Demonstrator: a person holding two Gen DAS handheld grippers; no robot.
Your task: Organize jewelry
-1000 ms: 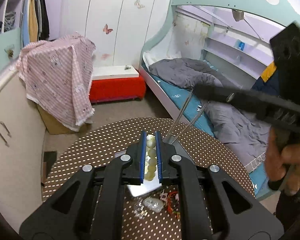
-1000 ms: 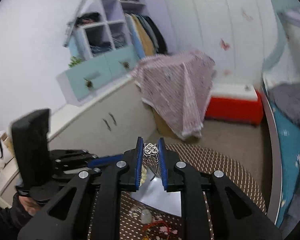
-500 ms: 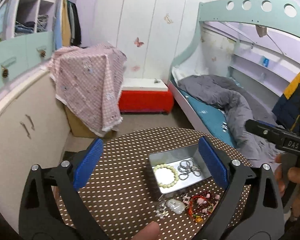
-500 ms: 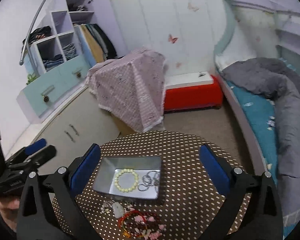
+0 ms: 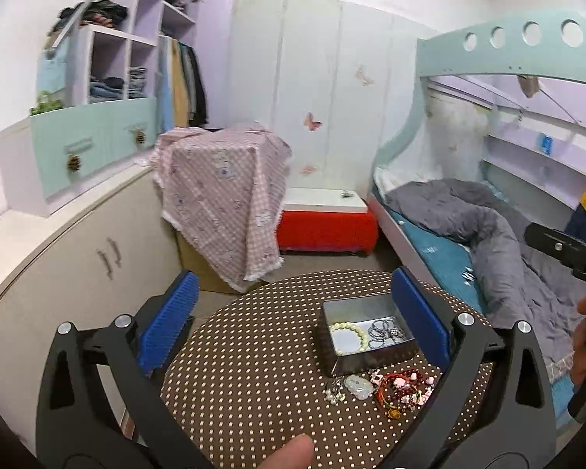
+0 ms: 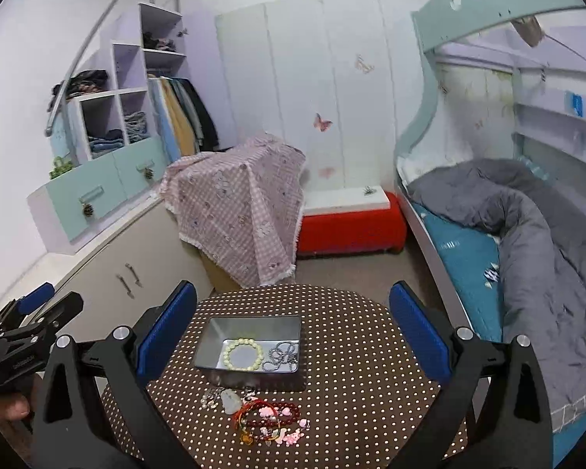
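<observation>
A metal tin (image 5: 328,346) (image 6: 250,326) stands on the round polka-dot table (image 5: 246,359) (image 6: 351,351). A pale bead bracelet (image 5: 349,337) (image 6: 243,354) and a silver chain (image 5: 385,330) (image 6: 283,356) lie inside it. A pale pendant (image 5: 357,386) (image 6: 230,400) and red and pink bracelets (image 5: 402,389) (image 6: 271,422) lie on the table in front of the tin. My left gripper (image 5: 293,324) and right gripper (image 6: 293,328) are wide open, empty, held above the table.
A bed with a grey quilt (image 5: 488,234) (image 6: 527,226) stands to the right. A low cabinet (image 5: 78,258) (image 6: 109,269), a cloth-covered box (image 5: 222,191) and a red bench (image 5: 324,222) stand behind the table. The left gripper shows at the right view's left edge (image 6: 23,332).
Both grippers opened and pulled back from the tin. The bead bracelet left the left gripper and the silver chain left the right gripper; both now lie in the tin.
</observation>
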